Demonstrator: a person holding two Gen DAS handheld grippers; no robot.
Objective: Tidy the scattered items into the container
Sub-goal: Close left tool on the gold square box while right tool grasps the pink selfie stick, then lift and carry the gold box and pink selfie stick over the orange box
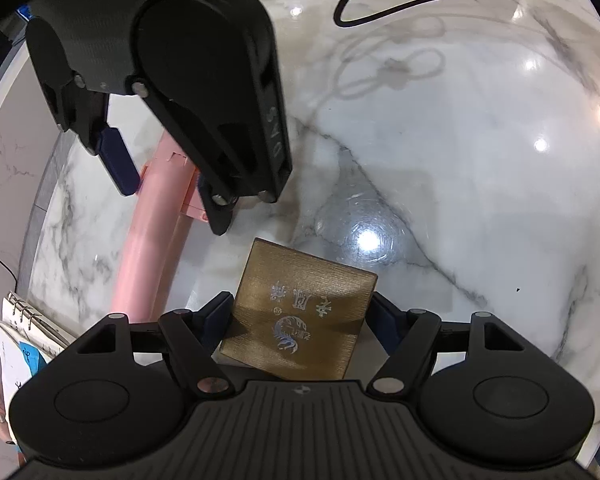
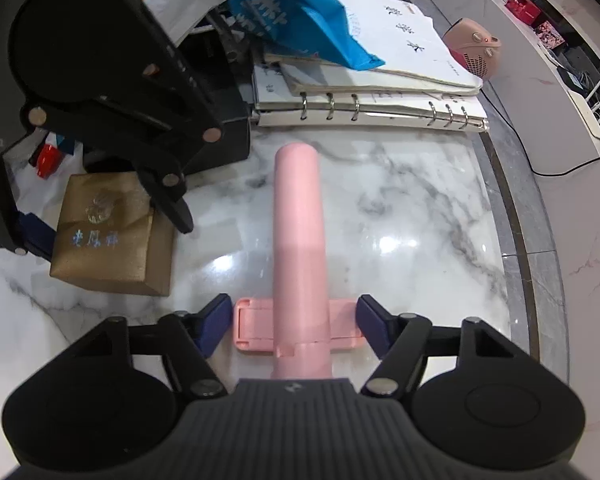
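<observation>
Marble table fills both views, white with grey veins and bright glare spots. Left gripper points steeply down over a gold box, its blue pads standing wide on either side of the box; the left pad looks to be at the box's edge, the right one a little clear of it, and I cannot tell whether either presses. The box lies flat on the marble with silver characters and a round emblem on its lid.

In the left wrist view the right gripper comes in from 11 o'clock, its fingers straddling the near end of a pink tube that runs down toward 7 o'clock. The right wrist view shows the same thing from above: right gripper with the tube lying lengthwise between its pads, pointing to 12 o'clock, and a flat pink crosspiece on the tube spanning most of the gap. The jaws stand part open; a thin gap shows at each end of the crosspiece, so nothing is gripped (the pads sit just beside it).

From that view the box is at 9 o'clock, with the left gripper over it. Beyond the tube's far end, at 12 to 1 o'clock, lies a stack of ring binders with a blue bag on top, and a pink heater stands further out at 2 o'clock. A black cable loops across the marble at 12 o'clock in the left view. No container can be made out in either picture.
</observation>
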